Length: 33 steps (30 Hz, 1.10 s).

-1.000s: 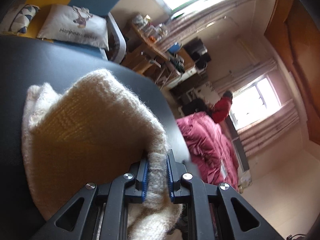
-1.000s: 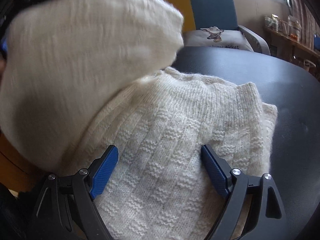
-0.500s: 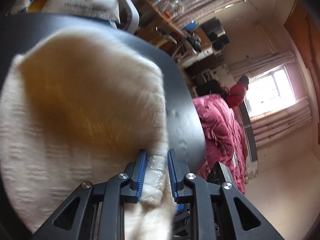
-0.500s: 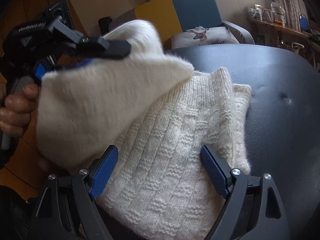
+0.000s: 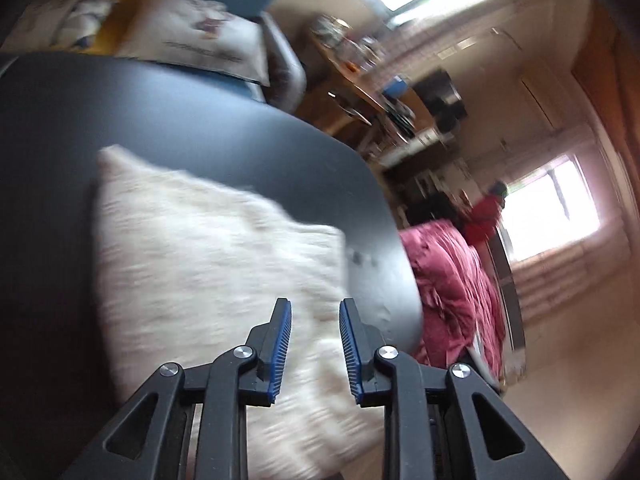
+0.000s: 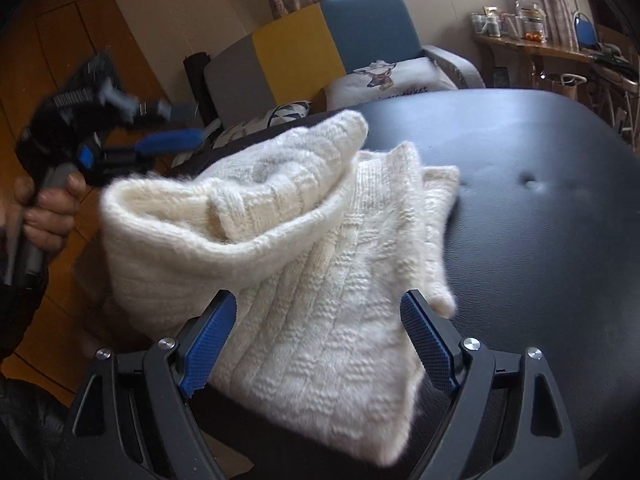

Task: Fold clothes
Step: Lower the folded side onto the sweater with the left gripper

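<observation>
On the black padded table [image 6: 520, 168] I see the cream knit sweater [image 6: 320, 280], folded over on itself w/ a thick rolled flap on top, its near edge hanging past the table's edge. My left gripper [image 5: 315, 334] is off the sweater, pads parted w/ nothing between them, just above the knit; that view is blurry. In the right wrist view it sits left of the sweater, a hand [image 6: 48, 216] around its handle. My right gripper [image 6: 318, 340] is spread wide over the sweater's near part, empty.
</observation>
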### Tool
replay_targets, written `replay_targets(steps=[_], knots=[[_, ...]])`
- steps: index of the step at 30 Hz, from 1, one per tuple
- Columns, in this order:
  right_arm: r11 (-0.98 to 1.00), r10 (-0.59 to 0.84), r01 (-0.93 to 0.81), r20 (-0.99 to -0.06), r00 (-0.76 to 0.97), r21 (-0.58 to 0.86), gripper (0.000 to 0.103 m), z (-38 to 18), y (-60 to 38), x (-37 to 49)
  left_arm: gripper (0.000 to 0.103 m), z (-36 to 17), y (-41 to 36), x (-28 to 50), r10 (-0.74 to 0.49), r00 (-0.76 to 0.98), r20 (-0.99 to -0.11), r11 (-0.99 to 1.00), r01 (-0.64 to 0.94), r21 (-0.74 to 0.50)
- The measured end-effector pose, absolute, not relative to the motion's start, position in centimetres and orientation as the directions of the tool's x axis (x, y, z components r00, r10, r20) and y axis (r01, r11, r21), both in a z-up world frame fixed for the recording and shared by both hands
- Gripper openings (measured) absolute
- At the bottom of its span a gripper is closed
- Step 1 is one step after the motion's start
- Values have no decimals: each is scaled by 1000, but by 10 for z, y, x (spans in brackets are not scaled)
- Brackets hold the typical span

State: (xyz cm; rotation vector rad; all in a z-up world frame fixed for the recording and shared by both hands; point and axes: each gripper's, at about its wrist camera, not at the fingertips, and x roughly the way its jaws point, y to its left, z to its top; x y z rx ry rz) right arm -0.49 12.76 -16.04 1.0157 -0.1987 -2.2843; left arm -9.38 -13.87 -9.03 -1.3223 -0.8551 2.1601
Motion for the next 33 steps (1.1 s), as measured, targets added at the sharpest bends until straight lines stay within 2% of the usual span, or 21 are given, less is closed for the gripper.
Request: replay_targets(steps=[5, 10, 20, 26, 30, 33], knots=[[-718, -686, 572, -540, -488, 396, 87, -121, 121, 15, 24, -110, -174, -59, 623, -466, -628, -715, -15, -699], [-641, -740, 684, -521, -427, 350, 87, -90, 83, 14, 24, -111, -188, -30, 621, -493, -609, -721, -55, -691], [-575, -695, 751, -678, -240, 323, 87, -114, 37, -21, 24, -110, -164, -21, 636, -458, -621, -750, -180, -636], [-674, -551, 670, -816, -176, 311, 87, -169, 49, -30, 24, -127, -134, -25, 641, -364, -676, -766, -245, -595], [-685, -565, 646, -805, -179, 337, 87, -174, 58, -27, 24, -138, -123, -25, 645, -321, -694, -764, -263, -589], [-670, -619, 651, -753, -223, 357, 87, -155, 67, -26, 24, -133, -128, -23, 678, -341, -651, -734, -271, -623]])
